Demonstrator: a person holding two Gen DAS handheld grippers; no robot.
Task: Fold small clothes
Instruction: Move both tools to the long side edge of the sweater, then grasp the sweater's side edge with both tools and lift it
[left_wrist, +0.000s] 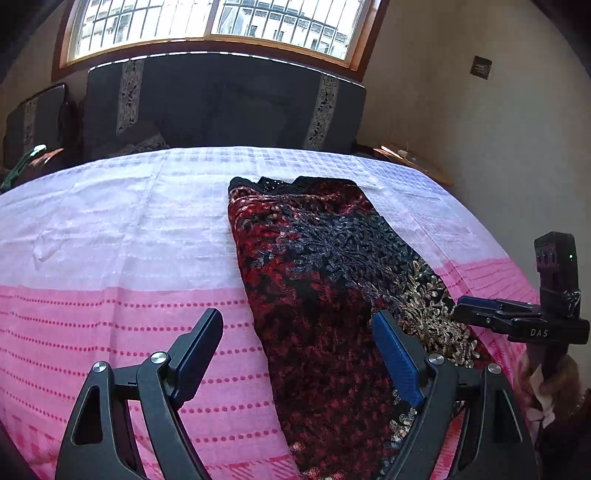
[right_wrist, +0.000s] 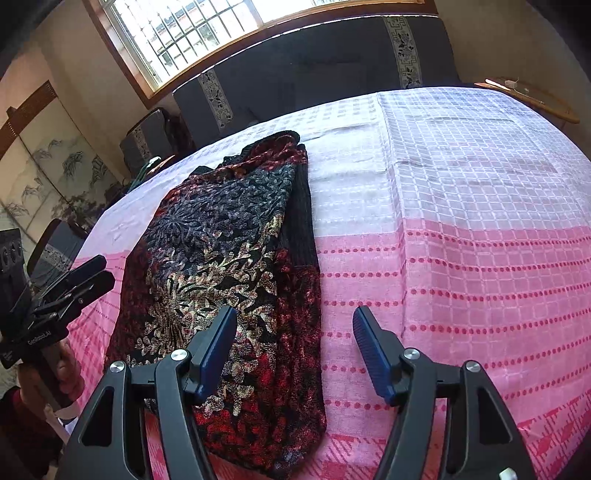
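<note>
Left wrist view: the left gripper (left_wrist: 297, 328) fingers are spread above the folded garment (left_wrist: 325, 280) on the pink-and-white cloth (left_wrist: 110, 258). The right gripper (right_wrist: 295, 326) fingers are also spread, gripping nothing.

A pink-and-white checked cloth (left_wrist: 110, 258) covers the bed, beyond whose far edge stand dark cushions with patterned strips (left_wrist: 221, 107) under a barred window (left_wrist: 210, 22), a painted folding screen (right_wrist: 48, 173) at one side.
</note>
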